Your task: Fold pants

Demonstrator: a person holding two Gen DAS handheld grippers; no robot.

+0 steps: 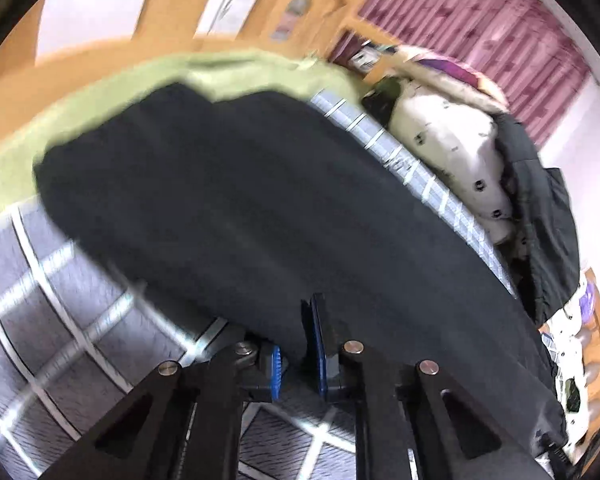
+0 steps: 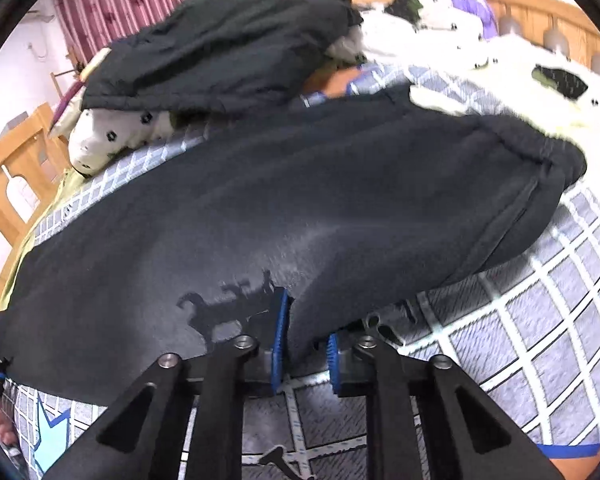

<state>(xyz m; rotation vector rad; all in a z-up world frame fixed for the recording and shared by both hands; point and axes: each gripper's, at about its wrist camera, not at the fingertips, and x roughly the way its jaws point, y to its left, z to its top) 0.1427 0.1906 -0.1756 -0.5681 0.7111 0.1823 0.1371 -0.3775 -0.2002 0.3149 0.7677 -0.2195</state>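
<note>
- The left gripper (image 1: 298,354) pinches the near edge of the pants (image 1: 236,200).
- The right gripper (image 2: 306,354) pinches that edge too.
- The pants lie long on the bed (image 2: 540,340), toward 12 o'clock.
- I think folding has barely begun.

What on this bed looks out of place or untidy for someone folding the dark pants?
The pants lie fairly flat on the checked sheet, both grippers pinching the near edge. The oddity is the clutter behind: a dark jacket heaped over white bedding, crowding the far edge of the pants.
</note>
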